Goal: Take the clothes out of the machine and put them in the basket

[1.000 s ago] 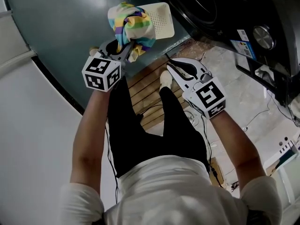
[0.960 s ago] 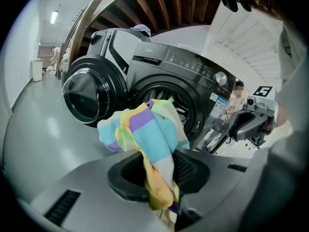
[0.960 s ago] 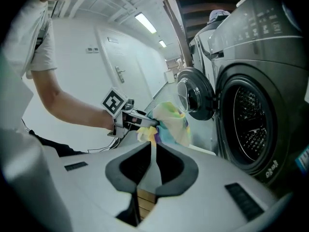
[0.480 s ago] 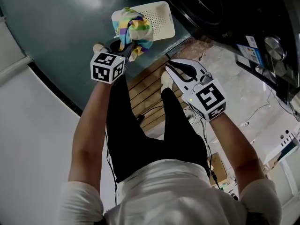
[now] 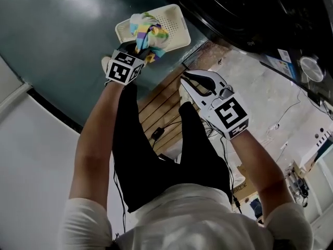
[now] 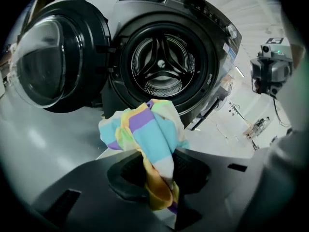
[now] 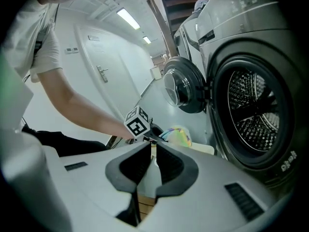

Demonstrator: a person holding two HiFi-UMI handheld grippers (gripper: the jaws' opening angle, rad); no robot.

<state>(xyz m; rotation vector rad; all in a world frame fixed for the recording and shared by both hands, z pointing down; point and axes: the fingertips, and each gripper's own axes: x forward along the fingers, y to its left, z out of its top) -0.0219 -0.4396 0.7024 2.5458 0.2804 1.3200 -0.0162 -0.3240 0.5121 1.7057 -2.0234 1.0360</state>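
Both arms (image 5: 96, 134) extended — left hand-held gripper (image 6: 161, 173) clamps cloth (image 6: 149, 129) (striped); right hand-held gripper (image 7: 152, 149) closed.

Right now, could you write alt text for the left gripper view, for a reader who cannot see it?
The left gripper is shut on a bunched cloth with pastel stripes. Behind it stands a dark front-loading washing machine, its round door swung open to the left; no clothes show in the drum.

- Pastel-striped fabric cloth (image 5: 149, 32): clamped in left gripper (image 5: 138, 50), over white perforated plastic basket (image 5: 176, 17).
- Basket: on floor, before dark front-loading washing machine (image 6: 164, 66).
- Right gripper (image 5: 191, 80): right of basket, apart.
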